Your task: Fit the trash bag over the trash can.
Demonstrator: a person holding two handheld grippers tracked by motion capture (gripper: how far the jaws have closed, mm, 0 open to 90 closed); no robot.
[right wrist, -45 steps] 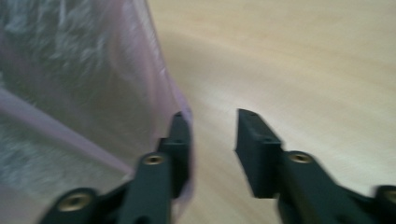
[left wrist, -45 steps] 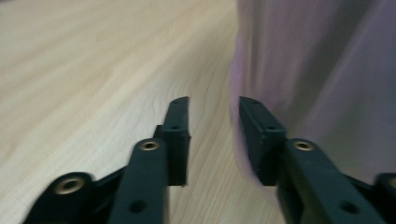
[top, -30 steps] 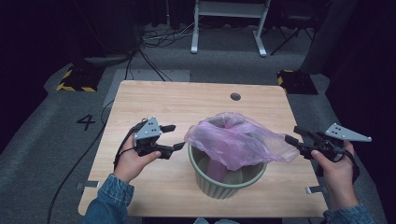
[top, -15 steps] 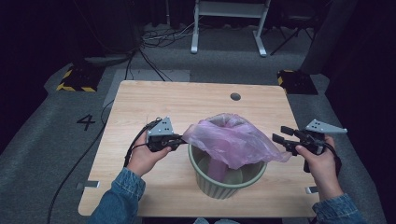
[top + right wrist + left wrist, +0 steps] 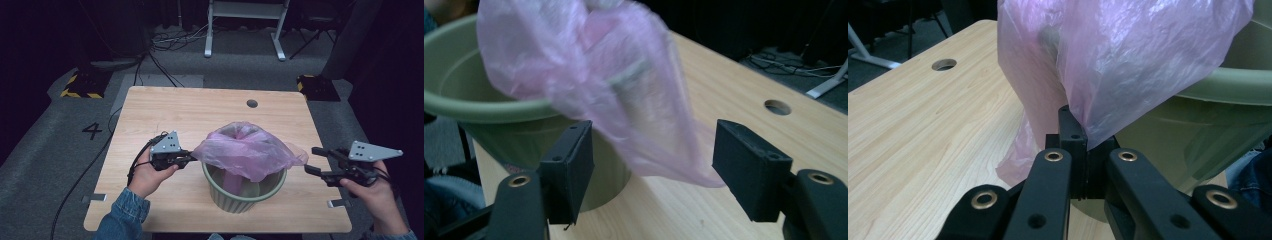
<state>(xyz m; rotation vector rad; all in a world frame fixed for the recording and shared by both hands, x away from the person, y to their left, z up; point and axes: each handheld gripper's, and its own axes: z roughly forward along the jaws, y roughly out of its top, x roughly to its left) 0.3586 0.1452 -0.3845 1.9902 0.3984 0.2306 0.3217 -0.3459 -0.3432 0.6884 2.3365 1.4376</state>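
The left gripper (image 5: 186, 160) has its fingers pinched on a thin, crinkled pink bag (image 5: 247, 150) draped over the round green pot (image 5: 245, 197) on the wooden table (image 5: 165, 115); the right gripper (image 5: 316, 160), fingers just opening wide, holds nothing.

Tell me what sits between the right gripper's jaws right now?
A loose flap of the pink bag hangs between the open right gripper jaws, unpinched, seen in the right gripper view.

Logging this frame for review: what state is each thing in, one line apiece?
Pink plastic bag: draped over the bin, partly inside it, left edge pinched, right corner hanging free.
Green bin: upright on the table, mouth largely covered by the bag.
Left hand-held gripper: shut on the bag's edge.
Right hand-held gripper: open, jaws just widened, the bag's corner between them, not pressed.
Wooden table: bears the bin.
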